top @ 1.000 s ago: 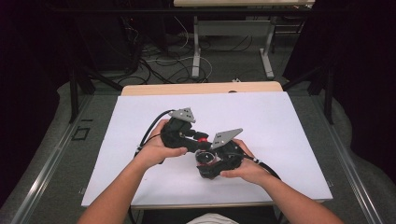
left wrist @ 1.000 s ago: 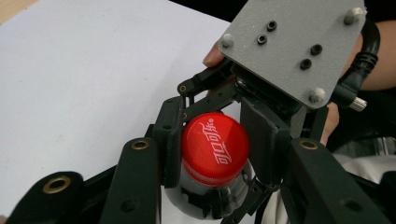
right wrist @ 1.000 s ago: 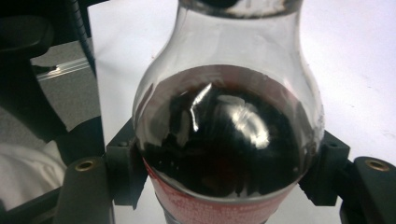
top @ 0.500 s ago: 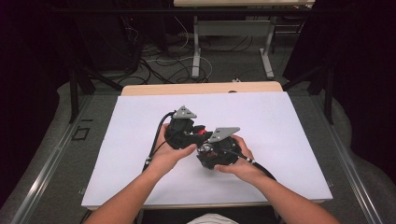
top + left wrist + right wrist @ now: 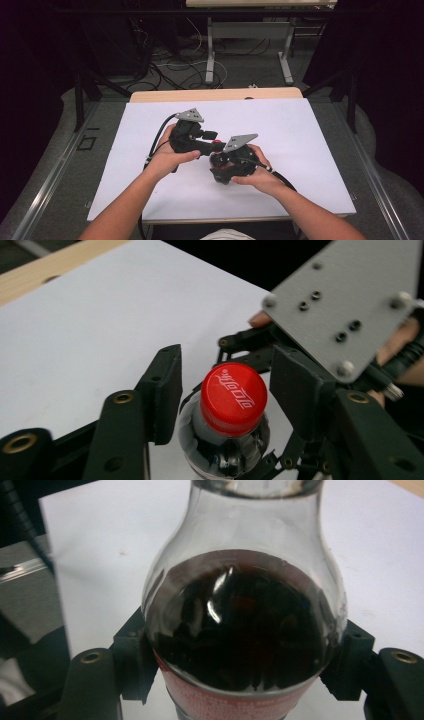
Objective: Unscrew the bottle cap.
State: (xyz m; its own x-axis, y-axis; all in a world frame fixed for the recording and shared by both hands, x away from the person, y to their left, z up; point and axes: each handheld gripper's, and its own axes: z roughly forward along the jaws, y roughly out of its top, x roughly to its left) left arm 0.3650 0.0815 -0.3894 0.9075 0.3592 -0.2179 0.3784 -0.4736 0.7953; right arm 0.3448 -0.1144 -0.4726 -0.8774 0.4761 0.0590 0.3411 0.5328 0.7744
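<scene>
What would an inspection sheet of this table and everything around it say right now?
Surface: white table top, a wooden edge at its far side.
Job's things: cola bottle, dark drink inside, red cap still on.
Clutter: nothing seen.
Grippers: right gripper clamps the bottle's body; left gripper has just been opening, its fingers stand either side of the cap with gaps.
Cables: a black cable trails from the left gripper; more lie on the floor beyond.
Surroundings: dark room, table legs behind.
</scene>
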